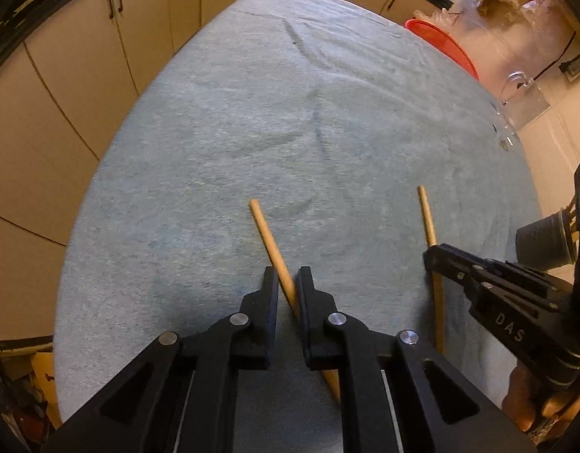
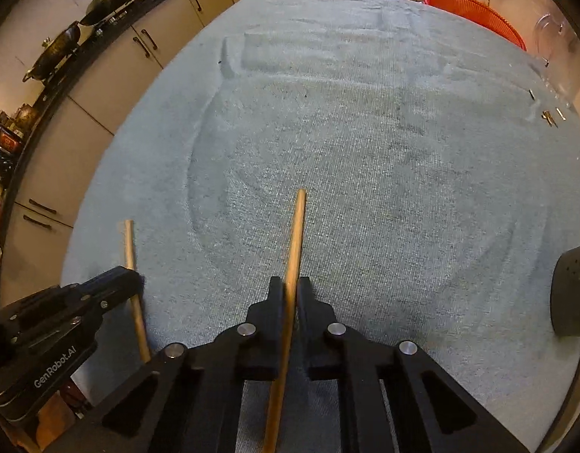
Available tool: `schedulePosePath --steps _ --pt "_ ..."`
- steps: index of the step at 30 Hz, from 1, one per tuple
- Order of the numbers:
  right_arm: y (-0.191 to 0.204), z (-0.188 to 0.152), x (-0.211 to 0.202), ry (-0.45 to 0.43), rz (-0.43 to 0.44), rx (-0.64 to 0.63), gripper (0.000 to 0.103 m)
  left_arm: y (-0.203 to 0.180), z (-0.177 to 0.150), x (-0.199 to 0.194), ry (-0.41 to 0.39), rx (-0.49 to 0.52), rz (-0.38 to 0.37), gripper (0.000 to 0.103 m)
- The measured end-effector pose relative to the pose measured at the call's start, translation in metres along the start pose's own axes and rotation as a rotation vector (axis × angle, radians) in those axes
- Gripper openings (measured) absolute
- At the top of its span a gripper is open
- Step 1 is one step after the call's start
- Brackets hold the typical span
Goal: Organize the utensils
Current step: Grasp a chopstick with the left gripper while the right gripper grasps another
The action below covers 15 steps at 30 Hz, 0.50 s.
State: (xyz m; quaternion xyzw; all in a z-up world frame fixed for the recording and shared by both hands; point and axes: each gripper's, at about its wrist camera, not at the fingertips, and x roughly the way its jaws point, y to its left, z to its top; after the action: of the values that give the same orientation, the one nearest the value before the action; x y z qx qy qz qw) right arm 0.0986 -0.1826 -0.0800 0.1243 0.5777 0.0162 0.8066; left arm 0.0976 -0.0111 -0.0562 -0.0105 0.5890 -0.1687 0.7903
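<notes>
Two wooden chopsticks over towel-covered bench | left hand-held gripper clamped chopstick A | right hand-held gripper clamped chopstick B mid-shaft | judged light, stiff, smooth; grip near middle, prevent pivoting

From here both feeds look dim and warm — an indoor yellowish cast tints the cabinets beige-orange, while the blue-grey cloth reads evenly lit, with only faint shadows in its creases. Around the cloth, the fisheye bends everything: cabinet lines curve and a black lens ring eats the corners. Beyond the cloth's far right edge, the clear plastic clutter washes out in pale glare. Small highlights sit on the metal pins of the near fingers. Grain is noticeable — the cloth's near edge smears softly.
</notes>
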Motion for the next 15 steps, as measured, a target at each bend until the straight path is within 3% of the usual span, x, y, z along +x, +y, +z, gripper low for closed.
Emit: schedulePosePath --steps 5,15 --pt "-0.007 -0.008 -0.019 -0.067 0.044 0.019 0.008 -0.012 -0.002 -0.013 -0.033 0.02 -0.023 0.006" --pt "-0.009 -0.037 -0.117 -0.381 0.104 -0.024 0.008 -0.031 -0.003 -0.074 -0.188 0.051 -0.071 0.006"
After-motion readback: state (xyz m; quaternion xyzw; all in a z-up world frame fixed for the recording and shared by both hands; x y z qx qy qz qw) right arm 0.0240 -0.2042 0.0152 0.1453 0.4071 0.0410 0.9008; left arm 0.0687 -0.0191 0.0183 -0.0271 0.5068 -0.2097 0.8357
